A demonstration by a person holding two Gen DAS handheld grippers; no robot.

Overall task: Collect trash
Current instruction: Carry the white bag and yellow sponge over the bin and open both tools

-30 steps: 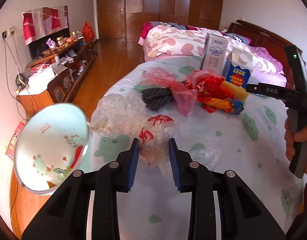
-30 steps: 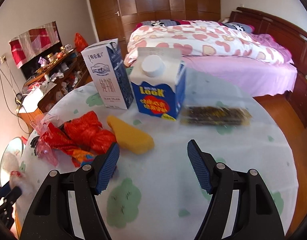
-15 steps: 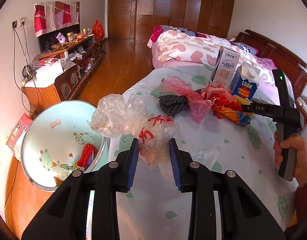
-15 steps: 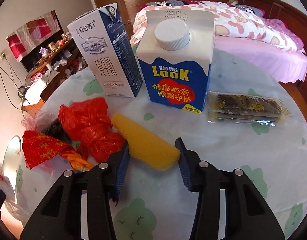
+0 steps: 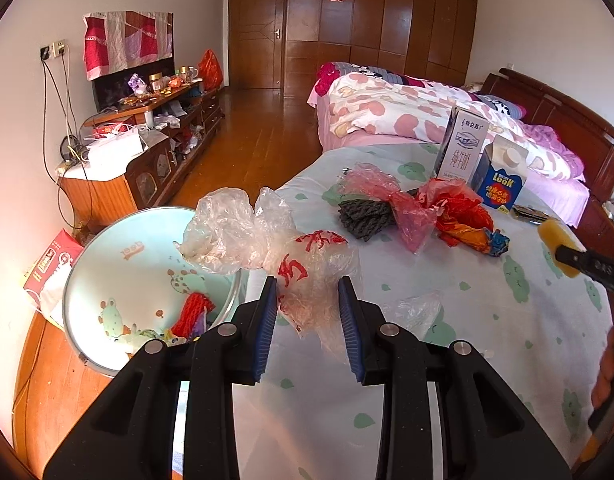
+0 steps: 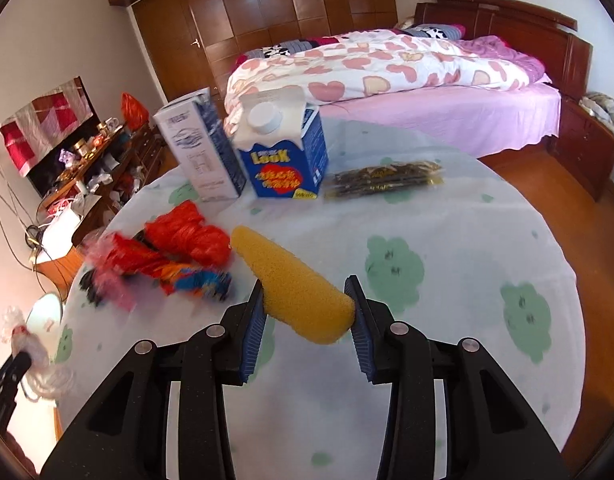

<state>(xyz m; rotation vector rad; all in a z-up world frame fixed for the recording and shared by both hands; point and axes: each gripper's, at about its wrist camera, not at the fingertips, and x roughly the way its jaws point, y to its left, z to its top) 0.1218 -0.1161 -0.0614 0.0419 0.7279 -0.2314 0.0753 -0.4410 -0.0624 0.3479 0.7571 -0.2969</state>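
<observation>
My left gripper (image 5: 309, 320) is shut on a crumpled clear plastic bag with red print (image 5: 307, 276) and holds it above the table edge, beside the round trash bin (image 5: 119, 264) on the floor to the left. My right gripper (image 6: 305, 326) is shut on a yellow sponge (image 6: 295, 284), lifted above the table; the sponge also shows in the left wrist view (image 5: 557, 246). More trash lies on the table: a pink bag over a dark net (image 5: 371, 208), red and orange wrappers (image 6: 183, 248) and a small clear plastic scrap (image 5: 413, 312).
A white milk carton (image 6: 199, 148), a blue Look carton (image 6: 283, 160) and a dark snack packet (image 6: 383, 180) sit at the far side of the round table (image 6: 447, 280). A bed (image 6: 387, 76) stands behind. A cluttered sideboard (image 5: 147, 136) lines the left wall.
My right gripper closed on the yellow sponge and lifted it off the table. My left gripper, still holding the bag, rose and drew back toward the bin side.
</observation>
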